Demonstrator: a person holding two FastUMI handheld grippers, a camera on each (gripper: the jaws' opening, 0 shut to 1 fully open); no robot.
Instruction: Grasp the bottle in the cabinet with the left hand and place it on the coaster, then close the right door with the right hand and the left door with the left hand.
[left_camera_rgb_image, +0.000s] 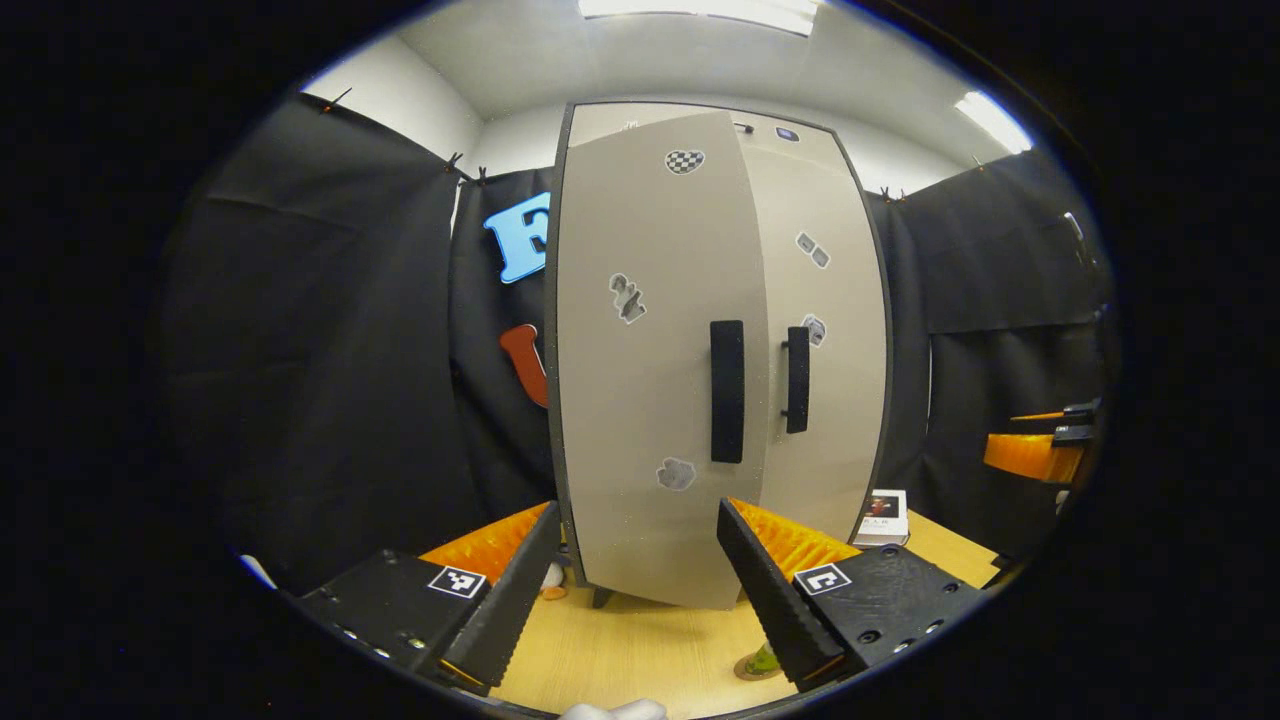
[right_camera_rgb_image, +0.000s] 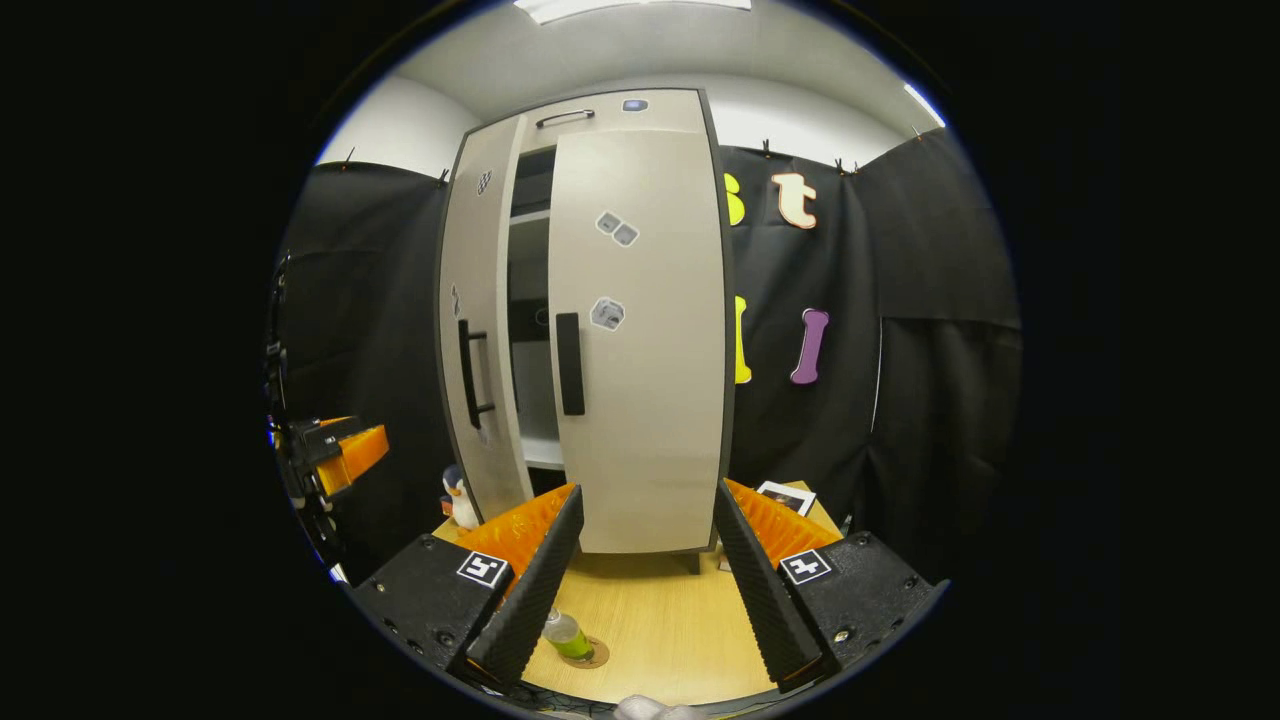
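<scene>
The beige cabinet has two doors with black handles. Its right door (right_camera_rgb_image: 635, 340) lies about flush with the front. The left door (left_camera_rgb_image: 650, 360) stands ajar; in the right gripper view the left door (right_camera_rgb_image: 480, 340) leaves a gap onto the shelves inside. A small green bottle (right_camera_rgb_image: 568, 635) stands on a round coaster (right_camera_rgb_image: 590, 655) on the wooden table in front; the bottle (left_camera_rgb_image: 762, 660) peeks out beside my left gripper's right finger. My left gripper (left_camera_rgb_image: 637, 515) is open and empty, facing the left door. My right gripper (right_camera_rgb_image: 648, 492) is open and empty before the right door.
A toy penguin (right_camera_rgb_image: 458, 497) stands by the cabinet's left foot. A small white box (left_camera_rgb_image: 885, 515) and a picture card (right_camera_rgb_image: 787, 497) lie at the cabinet's right. The other gripper (left_camera_rgb_image: 1040, 455) shows at the right of the left gripper view, and the left one (right_camera_rgb_image: 345, 455) at the left of the right gripper view.
</scene>
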